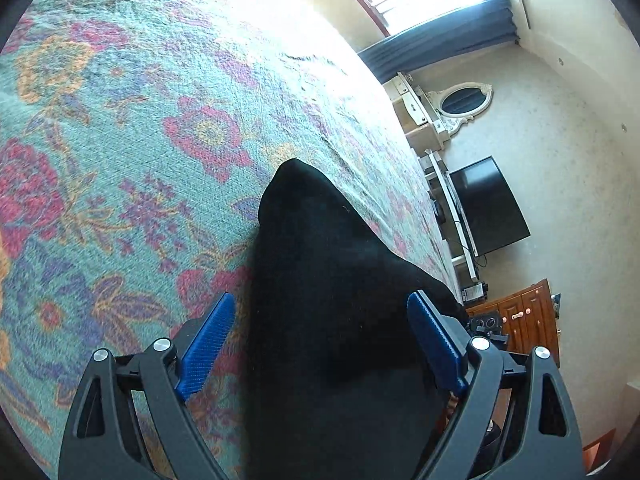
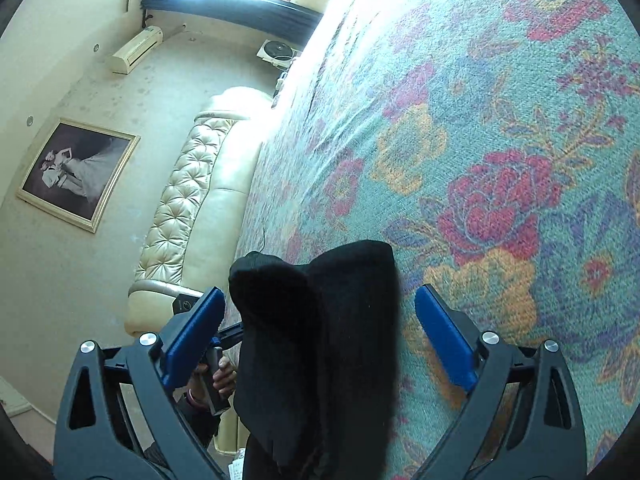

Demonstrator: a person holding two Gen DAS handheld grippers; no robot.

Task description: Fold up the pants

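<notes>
Black pants (image 1: 328, 300) lie bunched in a long heap on the floral bedspread (image 1: 140, 160), tapering to a point farther up the bed. My left gripper (image 1: 320, 344) is open and straddles the heap; its blue pads (image 1: 206, 346) stand wide, and the left one is clear of the cloth. In the right wrist view the same black pants (image 2: 320, 340) show as a layered bundle with a rounded lobe at the left. My right gripper (image 2: 318, 340) is open around it, with bedspread (image 2: 500, 140) visible between the cloth and the right pad (image 2: 444, 340).
A cream tufted headboard (image 2: 180, 200) runs along the bed's edge. A hand (image 2: 222, 376) grips a black handle beside the bundle. A dark TV (image 1: 488, 204), a wooden cabinet (image 1: 520, 320) and an oval mirror (image 1: 464, 100) stand past the bed's other side.
</notes>
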